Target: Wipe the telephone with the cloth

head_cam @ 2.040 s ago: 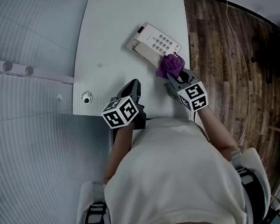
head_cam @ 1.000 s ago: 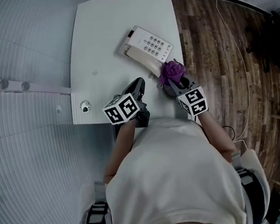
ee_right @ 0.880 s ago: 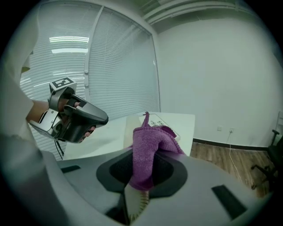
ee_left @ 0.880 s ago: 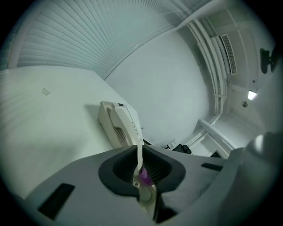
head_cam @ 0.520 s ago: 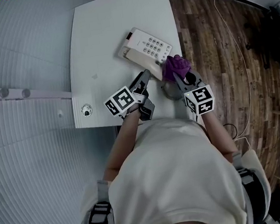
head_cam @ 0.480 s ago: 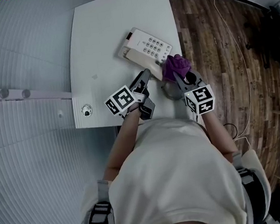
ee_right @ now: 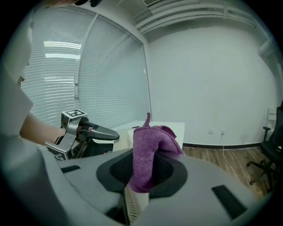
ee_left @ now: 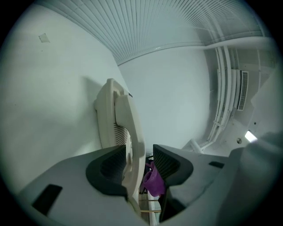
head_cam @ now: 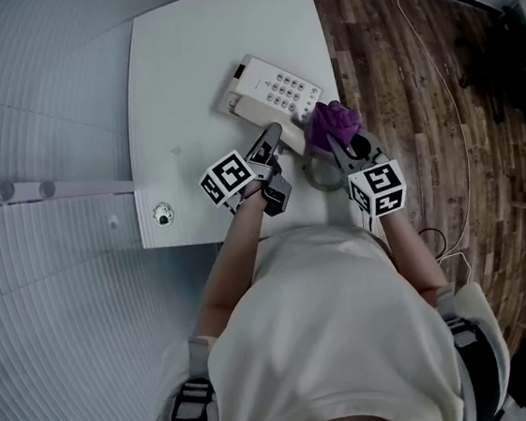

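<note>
The cream push-button telephone (head_cam: 273, 90) sits upper centre of the head view on the white table (head_cam: 180, 63), its handset (ee_left: 128, 132) between the left gripper's (head_cam: 270, 145) opening jaws. The right gripper (head_cam: 339, 144) pinches the purple cloth (head_cam: 333, 121). A hard wipe could shove the unheld phone toward the table's right edge.

Cream push-button telephone (head_cam: 273, 90) lies askew on the white table (head_cam: 174, 92). Purple cloth (head_cam: 331, 123) is bunched at its near right corner.

Mid-frame, the left gripper (head_cam: 269, 144) has its jaws opening around the handset (ee_left: 129, 132); the right gripper (head_cam: 342, 148) (just right of it) clamps the cloth (ee_right: 151, 142).
</note>
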Motion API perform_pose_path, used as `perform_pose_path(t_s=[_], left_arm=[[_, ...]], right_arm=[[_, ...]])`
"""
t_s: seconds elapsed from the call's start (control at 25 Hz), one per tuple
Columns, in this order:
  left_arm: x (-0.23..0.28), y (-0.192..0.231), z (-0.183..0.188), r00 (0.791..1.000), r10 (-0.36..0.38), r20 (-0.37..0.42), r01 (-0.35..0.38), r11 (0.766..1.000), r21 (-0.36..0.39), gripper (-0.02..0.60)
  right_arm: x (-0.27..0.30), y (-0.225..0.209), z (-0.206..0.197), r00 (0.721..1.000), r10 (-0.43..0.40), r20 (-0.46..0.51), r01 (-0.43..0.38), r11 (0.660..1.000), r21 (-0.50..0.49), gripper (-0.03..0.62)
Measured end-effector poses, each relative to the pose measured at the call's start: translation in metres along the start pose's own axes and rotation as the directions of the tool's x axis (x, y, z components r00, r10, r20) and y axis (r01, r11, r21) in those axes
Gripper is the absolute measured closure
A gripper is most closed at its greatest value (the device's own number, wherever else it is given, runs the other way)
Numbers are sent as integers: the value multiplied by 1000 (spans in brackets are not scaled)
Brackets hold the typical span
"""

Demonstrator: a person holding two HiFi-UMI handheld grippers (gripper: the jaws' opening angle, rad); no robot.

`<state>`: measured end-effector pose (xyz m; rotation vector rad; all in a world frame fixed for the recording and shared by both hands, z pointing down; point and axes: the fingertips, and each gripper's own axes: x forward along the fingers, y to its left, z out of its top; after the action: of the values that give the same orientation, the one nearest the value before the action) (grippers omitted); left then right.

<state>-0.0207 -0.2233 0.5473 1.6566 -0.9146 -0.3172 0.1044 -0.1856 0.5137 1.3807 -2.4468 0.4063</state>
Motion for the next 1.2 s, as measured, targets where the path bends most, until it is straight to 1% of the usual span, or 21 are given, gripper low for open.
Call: perform_pose_path(t_s=[0.2, 0.28, 0.48, 0.56, 0.76, 0.88, 0.96, 1.04, 1.12, 1.2], left_arm=[[9, 9, 7, 1000, -2, 11, 2, 999, -54, 413], [13, 10, 9, 1000, -4, 15, 5, 998, -63, 413], [21, 6, 11, 1000, -18, 6, 19, 998, -58, 443], [21, 5, 12, 1000, -28, 10, 29, 998, -58, 468], [17, 3, 12, 998, -54, 9, 54, 998, -41, 472], [11, -6, 13, 994, -110, 4, 110, 994, -6, 474], [6, -17, 14, 986, -167, 2, 167, 986, -7, 474], [1, -32, 15, 967, -253, 6, 253, 967, -40, 474], [-5, -51, 14, 939, -344, 12, 344, 935, -82, 474], [-13, -62, 13, 923, -385, 11, 384, 918, -98, 474]], right_arm=[[3, -2, 0, 1000, -1, -6, 1, 1000, 2, 511], [3, -2, 1, 1000, 1, -9, -1, 1000, 1, 511], [4, -3, 2, 1000, 1, -10, -1, 1000, 4, 511], [5, -3, 3, 1000, 0, -5, 0, 1000, 5, 511], [3, -4, 12, 1000, 0, 13, 0, 1000, -5, 511], [2, -6, 17, 1000, 0, 26, 0, 1000, -9, 511], [1, -8, 21, 999, -2, 33, 2, 1000, -13, 511], [1, -8, 25, 999, -2, 40, 3, 1000, -16, 511], [1, -8, 29, 999, 0, 50, 1, 1000, -17, 511], [1, -9, 34, 998, 4, 61, -3, 1000, -13, 511]])
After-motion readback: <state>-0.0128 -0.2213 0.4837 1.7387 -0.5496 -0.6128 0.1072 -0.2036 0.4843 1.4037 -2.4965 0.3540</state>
